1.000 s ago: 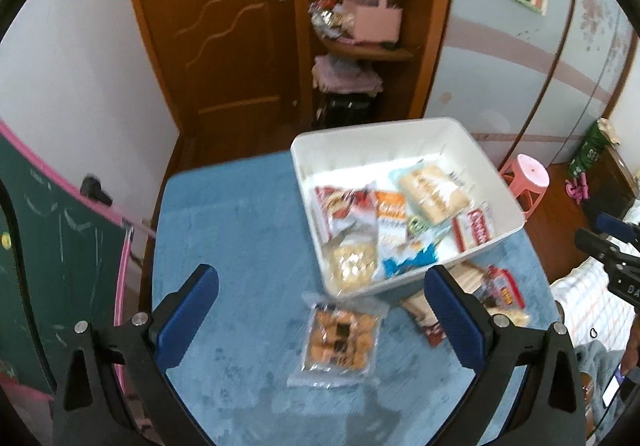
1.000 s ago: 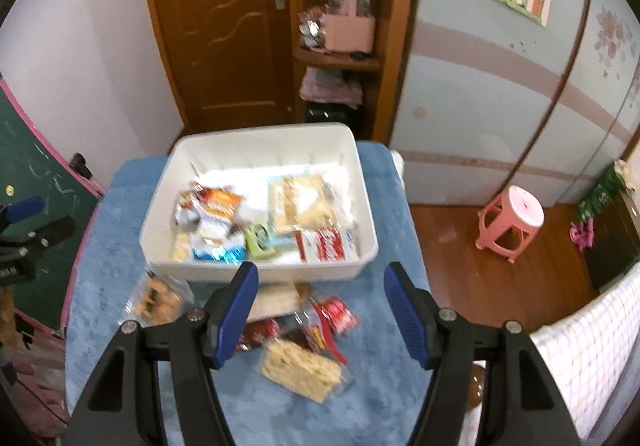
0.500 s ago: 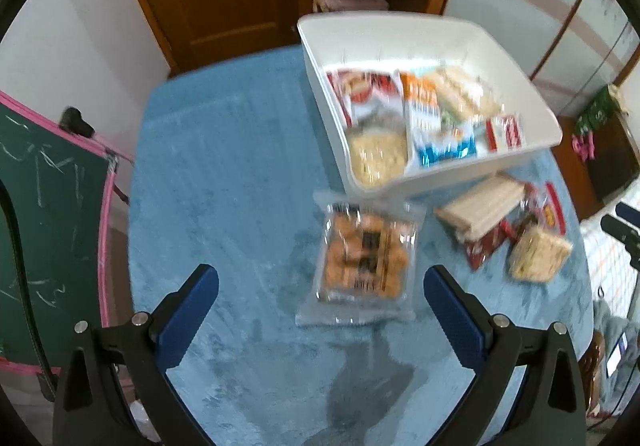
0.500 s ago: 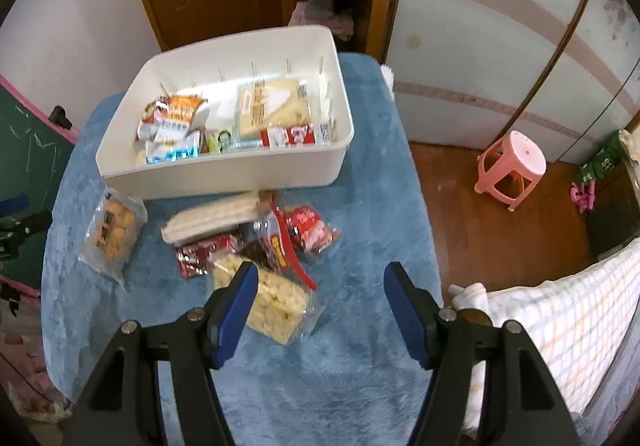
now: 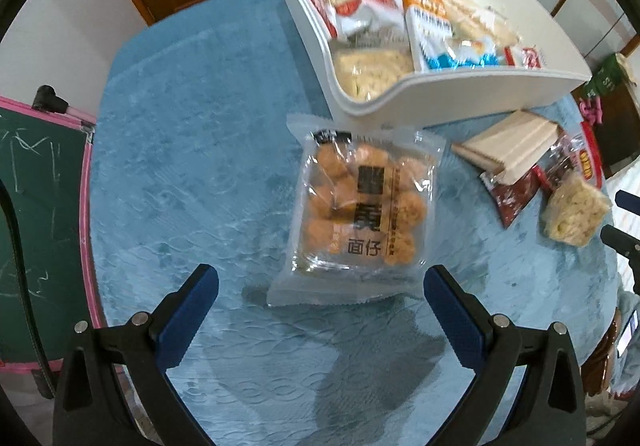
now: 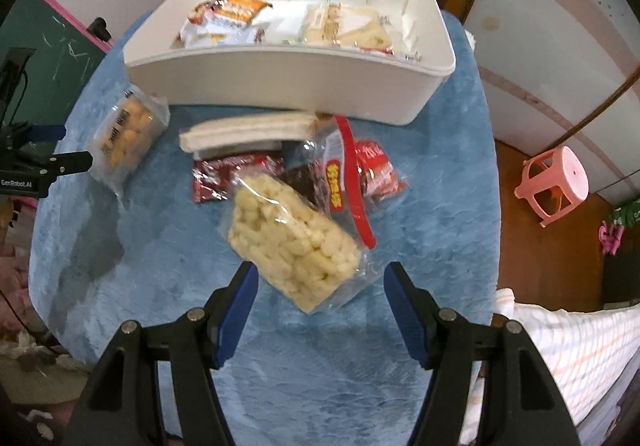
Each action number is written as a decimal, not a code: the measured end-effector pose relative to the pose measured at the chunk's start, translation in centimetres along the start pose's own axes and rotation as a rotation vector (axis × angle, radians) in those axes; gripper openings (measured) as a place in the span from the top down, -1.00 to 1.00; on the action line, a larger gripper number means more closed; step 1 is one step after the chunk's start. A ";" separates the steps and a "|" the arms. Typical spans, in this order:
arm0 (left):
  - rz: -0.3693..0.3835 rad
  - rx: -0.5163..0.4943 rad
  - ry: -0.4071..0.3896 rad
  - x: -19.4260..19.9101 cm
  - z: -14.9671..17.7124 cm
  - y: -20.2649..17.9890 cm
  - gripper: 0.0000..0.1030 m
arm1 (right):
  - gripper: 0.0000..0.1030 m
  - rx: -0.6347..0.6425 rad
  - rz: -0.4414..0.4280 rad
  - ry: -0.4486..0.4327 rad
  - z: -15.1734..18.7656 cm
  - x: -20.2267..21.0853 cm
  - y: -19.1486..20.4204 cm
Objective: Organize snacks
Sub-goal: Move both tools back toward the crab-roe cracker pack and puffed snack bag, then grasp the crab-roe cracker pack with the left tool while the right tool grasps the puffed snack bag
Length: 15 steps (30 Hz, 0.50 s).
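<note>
A white bin (image 5: 472, 102) holding several snack packs stands at the far side of the blue table; it also shows in the right wrist view (image 6: 288, 82). My left gripper (image 5: 320, 286) is open, just short of a clear pack of orange-brown balls (image 5: 360, 206), also seen in the right wrist view (image 6: 124, 134). My right gripper (image 6: 320, 286) is open, its fingers flanking the near end of a clear pack of pale puffed rice (image 6: 288, 242). A beige wafer pack (image 6: 248, 130), dark red packs (image 6: 224, 178) and a red-striped bag (image 6: 344, 174) lie behind it.
The table wears a blue plush cover (image 5: 192, 166) and ends close to the left. A green chalkboard (image 5: 36, 206) stands at the left. A pink stool (image 6: 556, 182) stands on the wooden floor at the right. A wooden door and shelves are behind the bin.
Both grippers have dropped lower and come closer to the table. The orange-ball pack now lies just ahead of the left fingers and the puffed rice pack between the right fingers. Jaws stay open.
</note>
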<state>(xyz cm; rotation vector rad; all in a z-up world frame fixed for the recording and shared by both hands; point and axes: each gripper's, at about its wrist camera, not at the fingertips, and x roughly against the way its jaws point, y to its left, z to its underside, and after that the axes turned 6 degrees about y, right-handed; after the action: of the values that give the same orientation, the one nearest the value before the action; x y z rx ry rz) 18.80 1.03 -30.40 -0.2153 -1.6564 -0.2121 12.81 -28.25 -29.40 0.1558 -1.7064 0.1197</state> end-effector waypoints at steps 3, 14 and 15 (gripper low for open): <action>-0.005 0.005 0.021 -0.8 -0.1 0.0 -0.98 | -0.28 -0.028 -0.033 0.024 -0.1 -0.7 -1.1; 0.036 0.072 0.048 -2.8 -2.2 0.5 -0.98 | -0.28 0.006 -0.138 0.077 -1.3 -2.8 -2.0; 0.039 0.075 0.049 -2.9 -2.4 0.5 -0.98 | -0.28 0.020 -0.141 0.079 -1.3 -2.8 -1.8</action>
<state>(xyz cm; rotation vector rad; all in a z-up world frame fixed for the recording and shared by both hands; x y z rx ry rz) 21.51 0.80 -33.06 -0.1844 -1.6074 -0.1249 14.72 -29.68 -32.06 0.2822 -1.6105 0.0380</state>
